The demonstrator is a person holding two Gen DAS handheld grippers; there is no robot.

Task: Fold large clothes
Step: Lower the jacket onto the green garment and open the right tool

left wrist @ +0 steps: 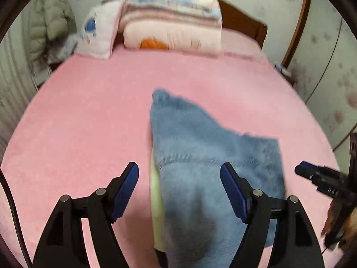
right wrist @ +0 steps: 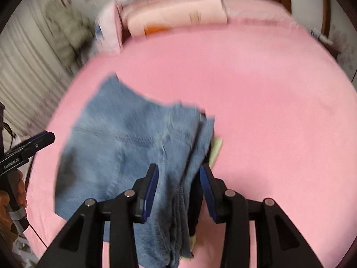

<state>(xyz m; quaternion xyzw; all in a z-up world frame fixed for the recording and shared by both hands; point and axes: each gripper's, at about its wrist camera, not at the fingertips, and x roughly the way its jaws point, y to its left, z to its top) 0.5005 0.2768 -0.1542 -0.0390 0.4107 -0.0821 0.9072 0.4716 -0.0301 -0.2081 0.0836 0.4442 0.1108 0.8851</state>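
The fuzzy blue fleece garment is lying on the pink bed sheet, near the bed's close edge, with a pale yellow layer peeking out along its left side.

The left wrist view is showing the left claw spread wide, released, its 2 blue-padded fingers straddling the garment without pinching it. It is also showing the right claw from the side at the far right, just beside the garment's right edge.

The right wrist view is showing what the other cannot: the right claw is gripping a bunched fold of the garment between its pads. The pale yellow layer is appearing here on the right of the fold. The left claw is sitting at the left edge, apart from the cloth.

Open sheet is stretching left, right and far, up to the stacked pink quilts and white pillow at the headboard.
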